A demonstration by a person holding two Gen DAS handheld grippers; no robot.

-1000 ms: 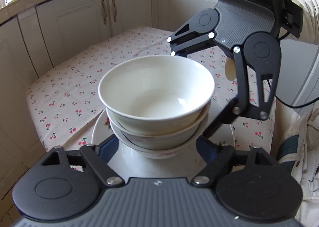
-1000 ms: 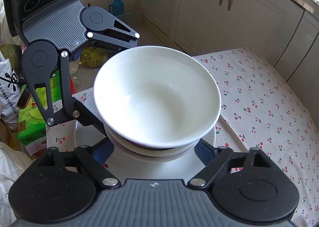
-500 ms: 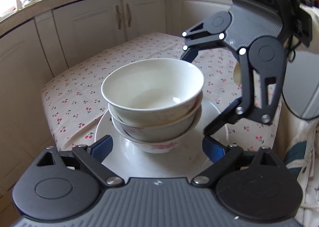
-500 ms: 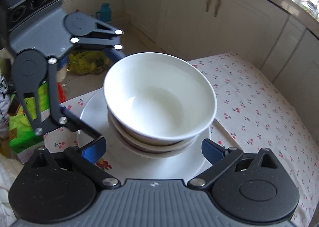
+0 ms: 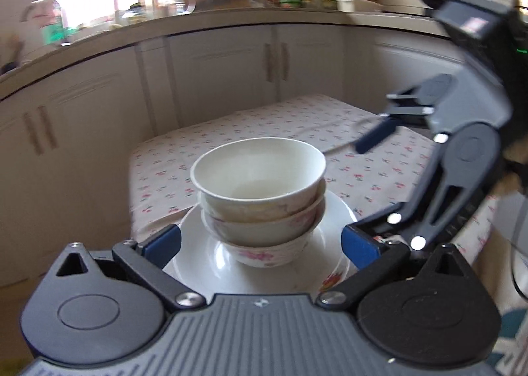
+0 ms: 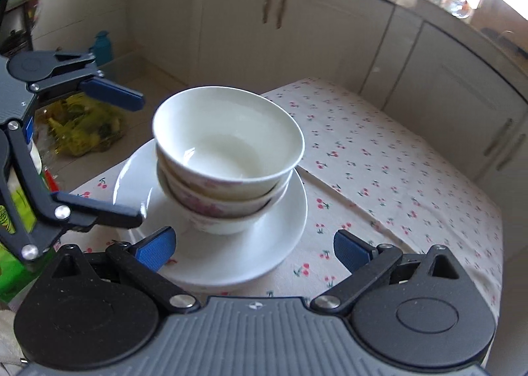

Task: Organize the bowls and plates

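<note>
White porcelain fills the middle of both views: three bowls (image 5: 259, 197) nested one inside another stand on a wide white plate (image 5: 204, 263), and the plate rests on a cherry-print tablecloth (image 5: 379, 174) near one corner of the table. The top bowl (image 6: 227, 141) is plain white and empty, while the lowest bowl (image 5: 267, 252) carries a pink flower pattern on its outer wall; the plate rim also shows a small red and yellow motif. The stack leans slightly rather than sitting perfectly straight. The left gripper (image 5: 260, 242) has its jaws spread wide, one blue pad on either side of the plate's near edge, with nothing pinched between them. The right gripper (image 6: 254, 249) is likewise spread wide, its blue pads flanking the near rim of the plate without closing on it. From the left wrist view the right gripper's black linkage reaches in from the right, its lower finger close by the plate's edge; whether it touches the rim cannot be told. Cream cabinet doors (image 6: 274, 13) with long handles line the wall behind the table. A bag of yellow-green items (image 6: 85, 125) lies on the floor beyond the table corner.
</note>
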